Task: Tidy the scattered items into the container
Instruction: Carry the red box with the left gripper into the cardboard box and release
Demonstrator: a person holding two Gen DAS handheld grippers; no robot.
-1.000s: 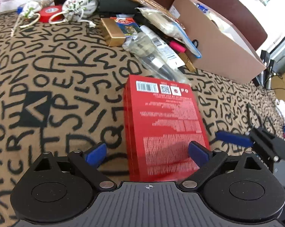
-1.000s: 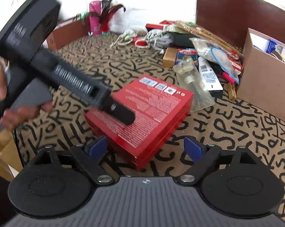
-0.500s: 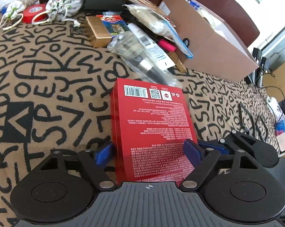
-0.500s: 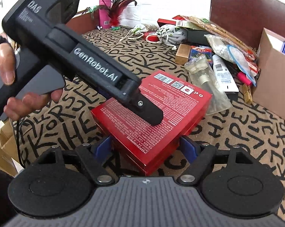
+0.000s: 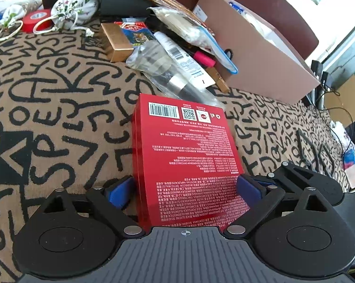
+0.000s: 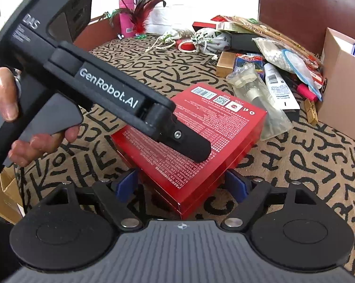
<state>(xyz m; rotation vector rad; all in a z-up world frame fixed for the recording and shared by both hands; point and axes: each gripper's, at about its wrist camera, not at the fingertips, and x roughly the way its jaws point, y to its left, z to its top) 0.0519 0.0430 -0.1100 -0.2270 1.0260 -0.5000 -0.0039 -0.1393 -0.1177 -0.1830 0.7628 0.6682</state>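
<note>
- The red box, the task's thing here, is a flat glossy rectangular carton. It lies on the near middle of the table, printed with a barcode and fine white text.
- The left gripper has its jaws apart, straddling the box's near end. They have just been opening, and the blue pads sit just beside the box's long sides.
- The right gripper also stands spread, its jaws just opened further, with the box's near corner between them.
- A hand holds the left gripper's matte black plastic body, which slants over the box.
- The cardboard container is plain brown and open-topped. It stands far right, well apart from the box.
- Between the two lies a heap: a crinkled clear bag, a white tube, a pink marker and a shiny gold carton.
- At the far left sit a floral cloth pouch with a drawstring and a red tape roll.
- The tablecloth is tan fabric with bold black letters.
- A dark brown chair back rises behind the container.
</note>
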